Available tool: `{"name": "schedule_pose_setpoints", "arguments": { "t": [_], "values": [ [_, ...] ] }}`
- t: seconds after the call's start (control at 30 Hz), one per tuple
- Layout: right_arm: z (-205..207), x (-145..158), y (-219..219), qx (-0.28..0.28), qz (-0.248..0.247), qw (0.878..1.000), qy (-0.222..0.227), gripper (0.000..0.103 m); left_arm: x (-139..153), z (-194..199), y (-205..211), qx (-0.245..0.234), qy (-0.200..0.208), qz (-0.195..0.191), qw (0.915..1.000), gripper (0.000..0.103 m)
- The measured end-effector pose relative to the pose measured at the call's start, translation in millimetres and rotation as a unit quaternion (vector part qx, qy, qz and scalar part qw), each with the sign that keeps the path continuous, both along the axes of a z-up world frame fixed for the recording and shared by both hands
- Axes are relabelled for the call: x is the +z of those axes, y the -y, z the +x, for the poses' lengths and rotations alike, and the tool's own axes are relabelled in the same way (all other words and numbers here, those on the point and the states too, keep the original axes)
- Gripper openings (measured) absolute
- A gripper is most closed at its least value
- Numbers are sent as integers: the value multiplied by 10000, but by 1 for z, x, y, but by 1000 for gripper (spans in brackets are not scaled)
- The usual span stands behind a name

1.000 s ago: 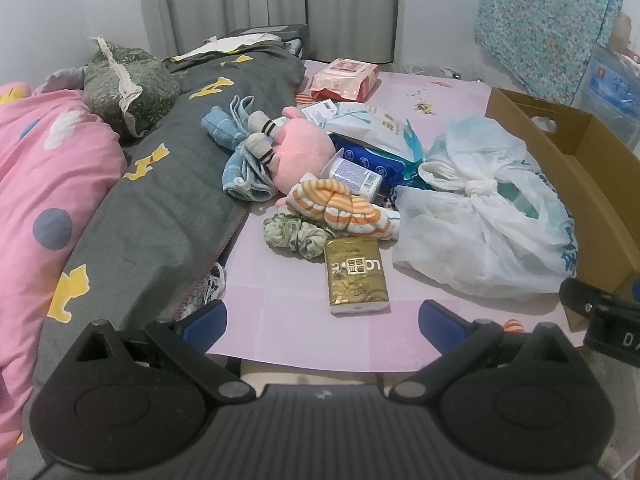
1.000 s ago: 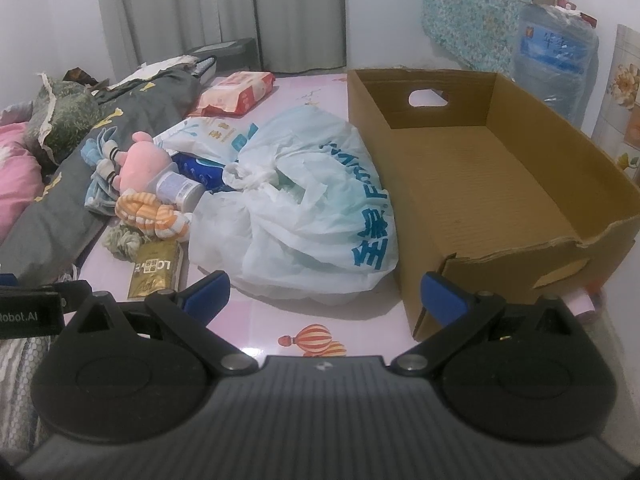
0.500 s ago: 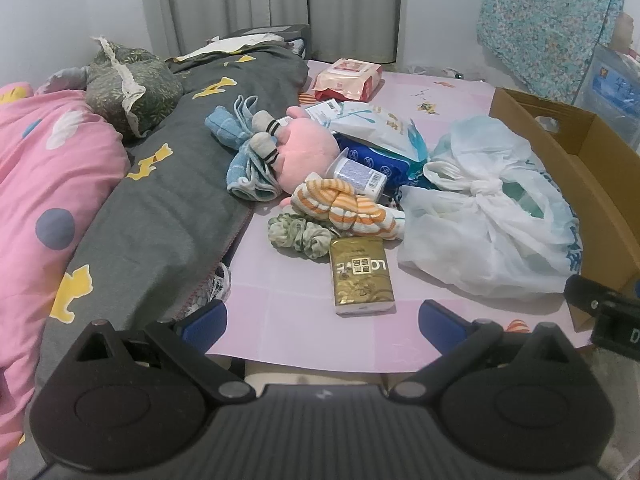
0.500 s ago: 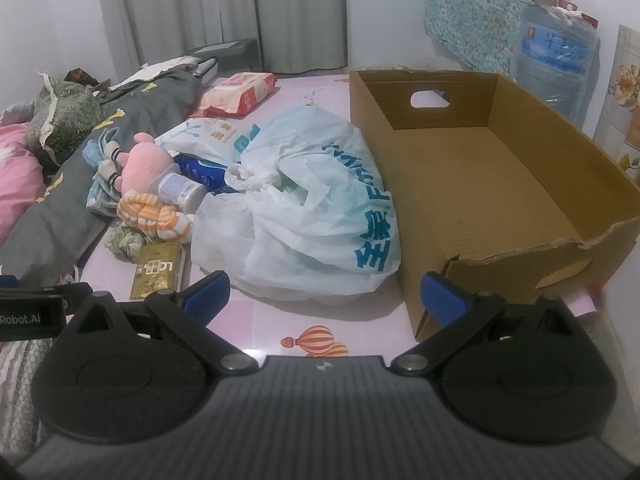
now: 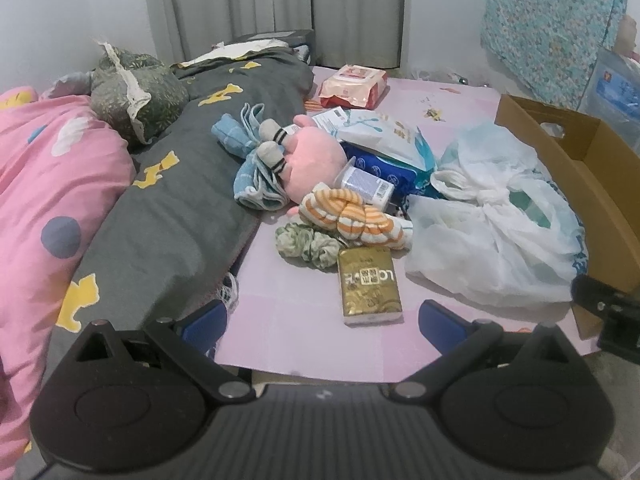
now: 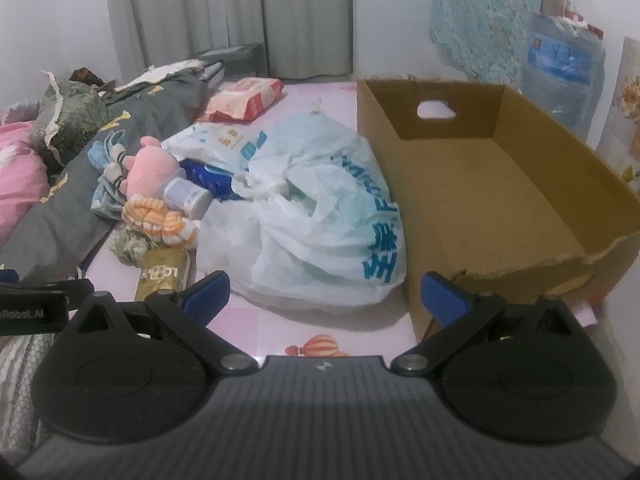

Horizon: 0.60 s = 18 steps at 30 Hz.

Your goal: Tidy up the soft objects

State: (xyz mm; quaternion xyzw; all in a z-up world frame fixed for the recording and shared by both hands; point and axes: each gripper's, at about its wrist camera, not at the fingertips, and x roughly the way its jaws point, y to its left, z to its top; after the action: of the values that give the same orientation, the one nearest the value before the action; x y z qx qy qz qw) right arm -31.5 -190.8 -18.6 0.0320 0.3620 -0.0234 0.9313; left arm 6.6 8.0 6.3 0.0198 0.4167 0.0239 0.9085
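Nearest us, our left gripper [image 5: 322, 322] and right gripper [image 6: 324, 292] both gape wide, holding nothing. Just beyond the left one a gold pack [image 5: 369, 285] lies flat on the pink mat [image 5: 288, 320], long axis running away from us. Farther on lie a green scrunchie [image 5: 308, 242], a striped sock [image 5: 352, 216], a pink plush [image 5: 312, 160]; the white bag [image 6: 320, 216] touches the empty box [image 6: 492, 184].

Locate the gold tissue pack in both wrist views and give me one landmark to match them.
Left wrist: the gold tissue pack lies bottom centre on the pink mat, just ahead of the open left gripper.
Right wrist: the gold tissue pack sits at lower left, partly hidden behind the right gripper's left finger.
Shared landmark: the orange striped cloth lies just beyond the pack in both views.
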Motion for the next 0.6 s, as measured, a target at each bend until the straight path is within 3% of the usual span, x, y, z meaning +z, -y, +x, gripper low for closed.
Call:
{"name": "schedule_pose_setpoints", "arguments": {
  "t": [0.23, 0.37, 0.6],
  "values": [
    [7, 22, -4, 394, -142, 9984, 385, 102, 11, 12, -3, -36, 240, 86, 9997, 103],
    [24, 44, 0, 912, 184, 9936, 648, 102, 16, 30, -8, -18, 371, 46, 9993, 103],
    [90, 85, 17, 1999, 885, 9710, 967, 102, 14, 62, -19, -177, 676, -618, 9956, 103]
  ]
}}
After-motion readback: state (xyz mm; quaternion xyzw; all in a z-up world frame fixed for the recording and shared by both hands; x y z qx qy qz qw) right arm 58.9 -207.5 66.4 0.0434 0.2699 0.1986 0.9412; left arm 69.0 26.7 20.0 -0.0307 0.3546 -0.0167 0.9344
